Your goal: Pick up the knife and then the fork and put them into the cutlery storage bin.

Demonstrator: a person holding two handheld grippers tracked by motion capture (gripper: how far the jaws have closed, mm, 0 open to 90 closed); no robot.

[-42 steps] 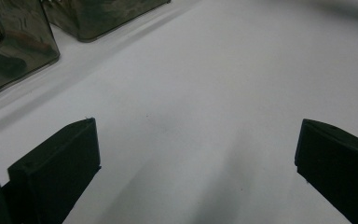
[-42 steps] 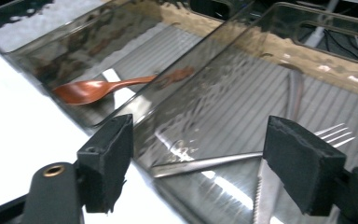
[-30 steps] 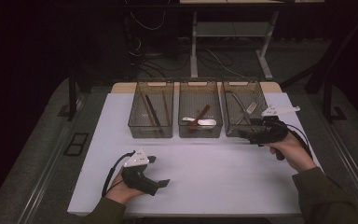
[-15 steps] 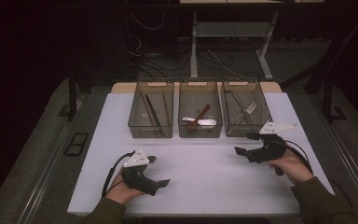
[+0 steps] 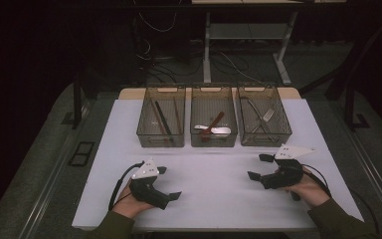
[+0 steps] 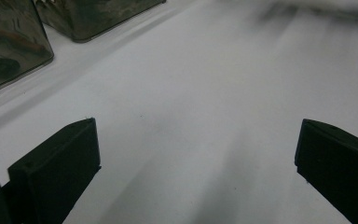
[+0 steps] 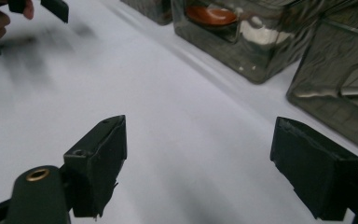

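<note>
In the high view, the left gripper (image 5: 168, 183) and right gripper (image 5: 259, 167) rest low on the bare white desk (image 5: 214, 164), both well apart from the 3 clear mesh-sided plastic bins (image 5: 214, 140) of cutlery at its far edge. In the left gripper view its jaws stand released over empty desk. In the right gripper view the jaws are likewise released and empty, so any next reach should, I judge, rise first to clear a bin's rim.

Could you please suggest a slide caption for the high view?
Both open tools, left and right, rest on the white table before three clear bins of cutlery.
</note>
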